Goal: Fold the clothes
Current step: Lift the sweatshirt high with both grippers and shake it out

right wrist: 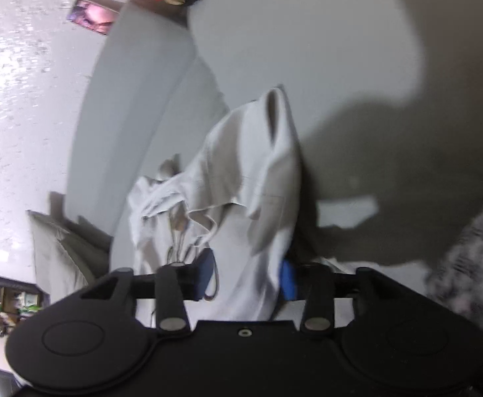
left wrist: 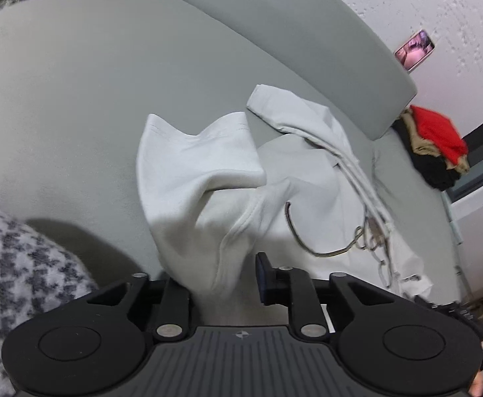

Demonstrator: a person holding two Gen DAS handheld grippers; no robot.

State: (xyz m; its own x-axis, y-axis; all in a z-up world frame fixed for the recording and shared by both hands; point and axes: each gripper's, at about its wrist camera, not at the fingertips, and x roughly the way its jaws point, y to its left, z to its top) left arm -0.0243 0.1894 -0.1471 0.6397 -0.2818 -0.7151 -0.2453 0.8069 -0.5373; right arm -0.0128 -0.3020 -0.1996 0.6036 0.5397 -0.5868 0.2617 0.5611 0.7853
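I see the white shorts (left wrist: pixel 208 178) bunched on the grey bed (left wrist: pixel 75 99). My left gripper (left wrist: pixel 221 278) pinches a fold of them. My right gripper (right wrist: pixel 248 278) has cloth between its half-open jaws, though blur hides whether they press.

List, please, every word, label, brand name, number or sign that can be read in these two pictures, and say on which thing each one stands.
No text can be read in either view.
Small round emblem on the left tongs body: a symbol only, no letters.
Picture on the wall: a blurred image; any writing cannot be made out.
White garment: no print or readable label shows.
Shelf clutter in the right wrist view: too small and blurred to read.
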